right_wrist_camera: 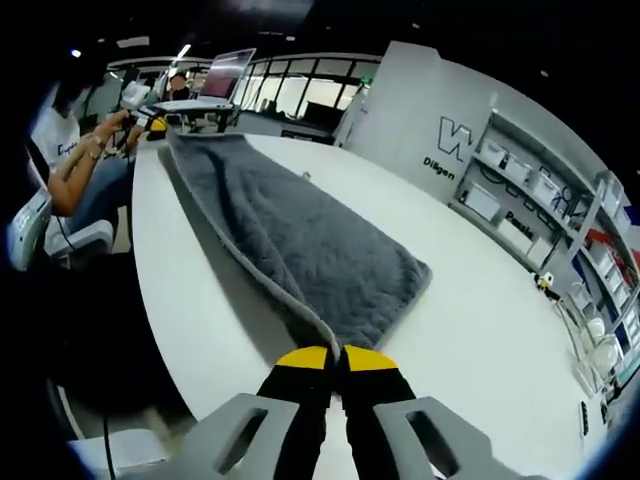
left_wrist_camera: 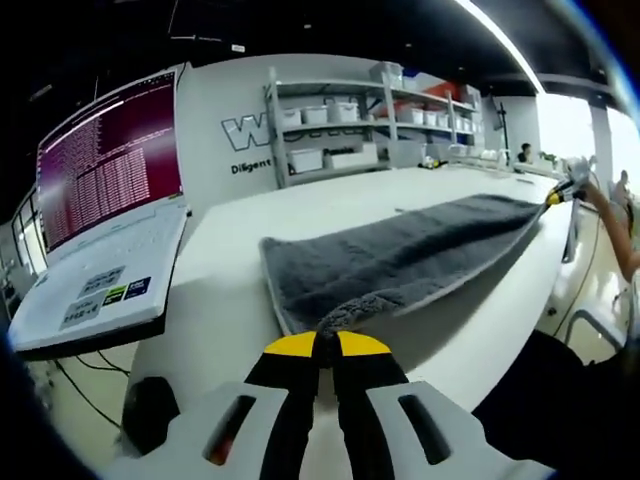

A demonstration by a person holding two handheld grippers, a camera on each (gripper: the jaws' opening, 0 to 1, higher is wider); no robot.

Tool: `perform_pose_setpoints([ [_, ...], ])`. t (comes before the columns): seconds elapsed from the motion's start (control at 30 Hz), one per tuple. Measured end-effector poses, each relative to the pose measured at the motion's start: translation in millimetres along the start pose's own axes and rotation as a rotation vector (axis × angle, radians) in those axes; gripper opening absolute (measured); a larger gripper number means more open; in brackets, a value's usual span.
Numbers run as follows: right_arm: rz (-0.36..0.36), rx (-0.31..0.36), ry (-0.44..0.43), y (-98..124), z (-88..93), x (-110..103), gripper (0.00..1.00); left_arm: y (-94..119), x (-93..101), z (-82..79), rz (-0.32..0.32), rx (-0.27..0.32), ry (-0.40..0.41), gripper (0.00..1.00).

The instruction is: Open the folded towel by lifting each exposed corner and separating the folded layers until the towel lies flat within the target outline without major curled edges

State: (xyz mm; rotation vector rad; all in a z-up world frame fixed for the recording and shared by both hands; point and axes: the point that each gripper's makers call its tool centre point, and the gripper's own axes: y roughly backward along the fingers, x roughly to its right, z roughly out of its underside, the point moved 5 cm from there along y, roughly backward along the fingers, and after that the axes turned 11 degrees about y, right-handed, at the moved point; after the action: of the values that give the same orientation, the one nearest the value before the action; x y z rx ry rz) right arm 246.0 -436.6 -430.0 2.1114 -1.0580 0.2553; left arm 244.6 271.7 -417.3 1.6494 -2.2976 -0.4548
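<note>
Two grippers hold the towel (left_wrist_camera: 400,250) up by its ends.
Left gripper (left_wrist_camera: 327,345) and right gripper (right_wrist_camera: 336,352) pinch corners at bottom middle; towel stretches over the table (right_wrist_camera: 480,330), still folded, not flat.

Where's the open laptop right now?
In the left gripper view, the open white laptop sits at the left on the white table, left of the grey towel.
</note>
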Motion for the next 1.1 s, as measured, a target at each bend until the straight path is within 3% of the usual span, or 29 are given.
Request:
perform_pose_setpoints([
  [0.27,-0.043,-0.033,0.003,-2,7.5,-5,0.0,-4,3.5,15.9,0.009,-0.106,-0.072,0.05],
  [0.33,-0.049,-0.035,-0.003,-1,8.6,-6,0.01,-5,6.5,16.1,0.034,-0.094,-0.059,0.06],
  [0.4,-0.056,-0.035,-0.003,0,9.8,-7,0.05,-5,5.9,17.2,0.037,-0.096,-0.058,0.07],
  [0.5,-0.066,-0.022,-0.023,3,9.9,-8,0.18,-5,3.1,18.0,0.027,-0.102,-0.064,0.12],
  [0.6,-0.078,-0.009,-0.035,7,10.0,-10,0.2,-4,1.1,19.3,0.027,-0.111,-0.074,0.2],
  [0.8,-0.101,-0.017,-0.055,13,12.1,-14,0.38,2,14.2,17.8,0.089,-0.102,-0.085,0.34],
  [1.03,-0.15,-0.004,-0.075,21,12.2,-19,0.59,2,17.8,20.5,0.094,-0.127,-0.098,0.66],
  [1.1,-0.162,-0.021,-0.078,22,14.1,-21,0.66,0,18.1,21.0,0.09,-0.132,-0.103,0.71],
])
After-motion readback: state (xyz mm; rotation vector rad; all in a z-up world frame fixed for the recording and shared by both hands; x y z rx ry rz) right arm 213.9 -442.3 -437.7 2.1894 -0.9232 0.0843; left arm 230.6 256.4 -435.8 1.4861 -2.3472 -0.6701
